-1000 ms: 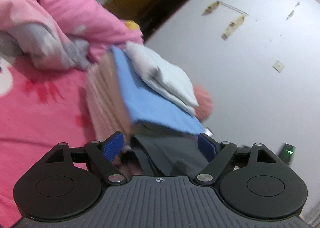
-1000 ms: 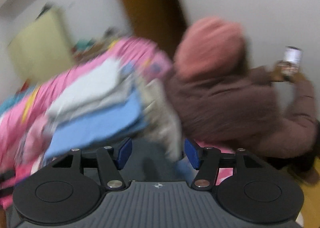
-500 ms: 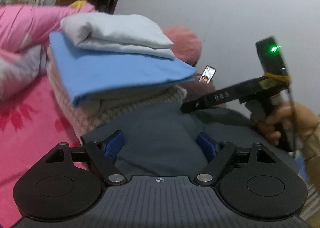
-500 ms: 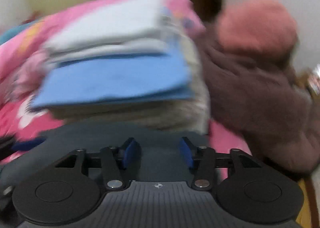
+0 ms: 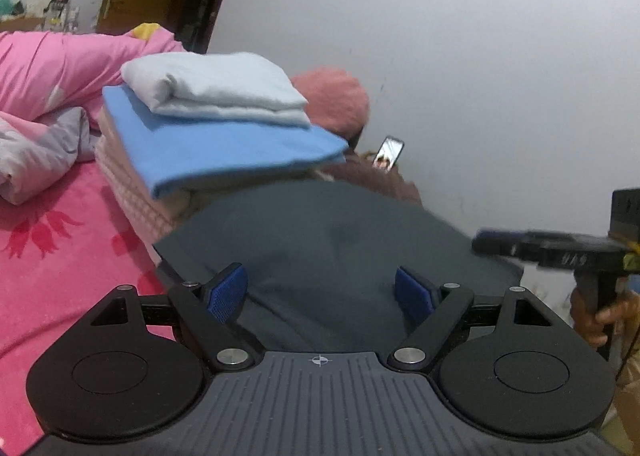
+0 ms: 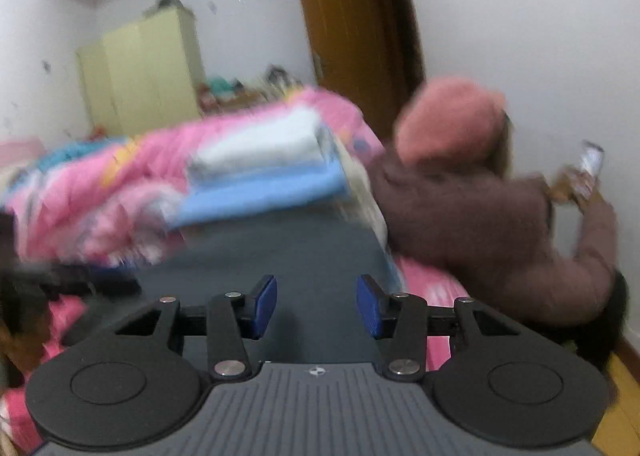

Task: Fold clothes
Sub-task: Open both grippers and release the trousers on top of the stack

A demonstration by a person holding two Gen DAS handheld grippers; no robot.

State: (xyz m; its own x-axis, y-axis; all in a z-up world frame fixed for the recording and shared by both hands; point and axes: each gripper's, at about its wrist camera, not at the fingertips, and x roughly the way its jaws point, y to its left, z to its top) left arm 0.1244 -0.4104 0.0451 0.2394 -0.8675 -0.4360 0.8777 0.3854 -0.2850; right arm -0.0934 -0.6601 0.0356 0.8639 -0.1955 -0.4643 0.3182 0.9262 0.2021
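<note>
One dark grey garment [image 5: 340, 256] spread flat on the pink bedsheet [image 5: 60, 268], right in front of both grippers. Behind it, touching its far edge, one stack of folded clothes: a pale grey-white piece [image 5: 216, 90] on top, a blue one [image 5: 224, 148] under it, a pinkish knitted one [image 5: 132, 192] at the bottom. Left gripper [image 5: 320, 290] spread wide above the dark cloth, nothing pinched. Right gripper [image 6: 316, 306] set narrower, having just been closing, dark cloth seen between the pads but no grip visible. One pink quilt [image 5: 60, 68] bunched further back. One person in a pink hat [image 6: 452, 120] beside the bed, holding one phone [image 5: 388, 152].
</note>
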